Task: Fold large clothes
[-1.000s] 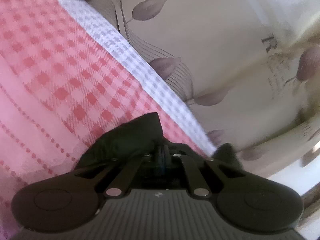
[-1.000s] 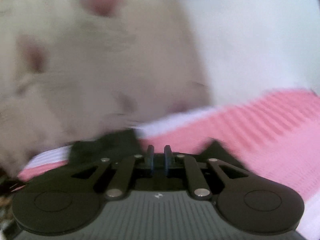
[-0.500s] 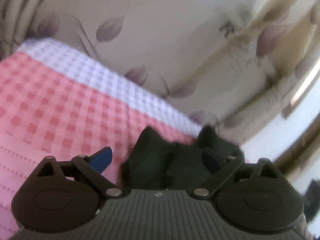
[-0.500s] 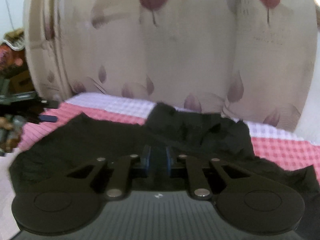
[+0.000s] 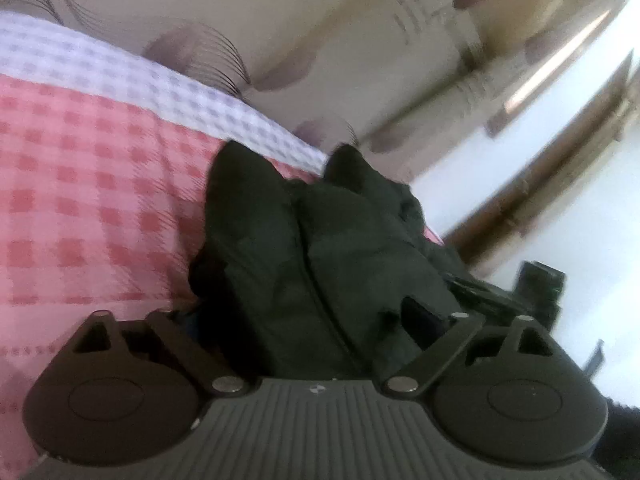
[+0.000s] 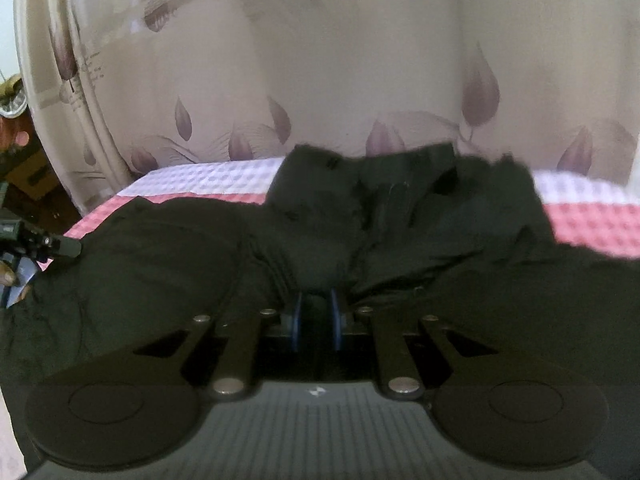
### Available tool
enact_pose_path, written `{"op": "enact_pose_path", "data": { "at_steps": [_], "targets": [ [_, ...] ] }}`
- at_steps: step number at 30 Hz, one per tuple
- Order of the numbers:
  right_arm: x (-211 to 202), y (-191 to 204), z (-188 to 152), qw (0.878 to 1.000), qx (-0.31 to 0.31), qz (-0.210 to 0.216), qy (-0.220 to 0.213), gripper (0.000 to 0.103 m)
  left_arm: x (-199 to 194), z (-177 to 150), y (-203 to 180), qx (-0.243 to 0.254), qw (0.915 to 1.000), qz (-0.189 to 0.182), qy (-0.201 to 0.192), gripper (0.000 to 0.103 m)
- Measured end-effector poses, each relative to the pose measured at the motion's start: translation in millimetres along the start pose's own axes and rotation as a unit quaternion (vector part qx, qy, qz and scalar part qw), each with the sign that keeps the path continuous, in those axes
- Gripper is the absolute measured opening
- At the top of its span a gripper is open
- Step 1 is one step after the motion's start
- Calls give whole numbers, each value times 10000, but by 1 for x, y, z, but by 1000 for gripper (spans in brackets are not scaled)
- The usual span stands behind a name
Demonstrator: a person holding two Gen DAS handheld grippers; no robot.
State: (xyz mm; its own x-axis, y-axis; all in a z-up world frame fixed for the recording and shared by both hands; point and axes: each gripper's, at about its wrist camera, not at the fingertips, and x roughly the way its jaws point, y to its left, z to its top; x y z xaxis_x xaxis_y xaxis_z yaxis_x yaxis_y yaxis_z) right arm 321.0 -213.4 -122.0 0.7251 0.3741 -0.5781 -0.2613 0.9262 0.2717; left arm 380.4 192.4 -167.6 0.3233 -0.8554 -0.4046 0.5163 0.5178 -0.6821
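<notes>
We hold two grippers over a bed with a pink checked blanket [image 5: 100, 200]. The dark garment [image 6: 320, 232] lies spread out on that blanket, right in front of both grippers.

Our left gripper [image 5: 316, 320] has its jaws wide apart. They have just been opening and then came in a little. A bunched part of the dark garment [image 5: 312, 248] sits between the jaws and runs away ahead of them, but the pads do not press on it. The pink blanket is off to the gripper's left.

Our right gripper [image 6: 316, 312] has its blue pads [image 6: 297, 320] close together, pinching a fold of the dark cloth. The rest of the garment spreads ahead of it and out to both sides. Beyond the garment is the blanket's white edge [image 6: 208, 178], and past that hangs a cream curtain [image 6: 340, 60] with purple leaves.
</notes>
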Motion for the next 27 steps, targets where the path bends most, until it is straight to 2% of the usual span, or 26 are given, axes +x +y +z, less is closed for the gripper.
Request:
{"op": "enact_pose_path", "data": {
  "at_steps": [1,6,8,10,12,15,17,25,27],
  "targets": [
    [2,0,-2,10000,-14,17,-4,13,3,1,0,12,9999,-100,65,86],
    [6,1,-6,9999,-108,39,-34,13,27,0,-3,-83,9989,-395,219,63],
    [7,0,-6,9999,-120,42,-34,13,33,-2,-5,-170,9987,-431,213,59],
    [7,1,-6,9999,-138,29,-49,13,33,-5,-8,-268,9985,-451,138,55],
    [7,3,-7,9998,-204,-27,-72,13,30,-12,-10,-458,9974,-539,-125,47],
    [6,7,-9,9994,-312,-114,-129,13,16,-20,-20,-627,9927,-849,-590,44],
    [5,7,-10,9993,-321,-114,-156,13,8,-21,-30,-659,9907,-920,-752,41],
    [5,6,-10,9995,-263,-77,-165,13,0,-16,-97,-747,9876,-886,-1061,41],
    [5,6,-10,9995,-244,-59,-180,13,2,-15,-116,-794,9851,-1017,-1136,40]
  ]
}}
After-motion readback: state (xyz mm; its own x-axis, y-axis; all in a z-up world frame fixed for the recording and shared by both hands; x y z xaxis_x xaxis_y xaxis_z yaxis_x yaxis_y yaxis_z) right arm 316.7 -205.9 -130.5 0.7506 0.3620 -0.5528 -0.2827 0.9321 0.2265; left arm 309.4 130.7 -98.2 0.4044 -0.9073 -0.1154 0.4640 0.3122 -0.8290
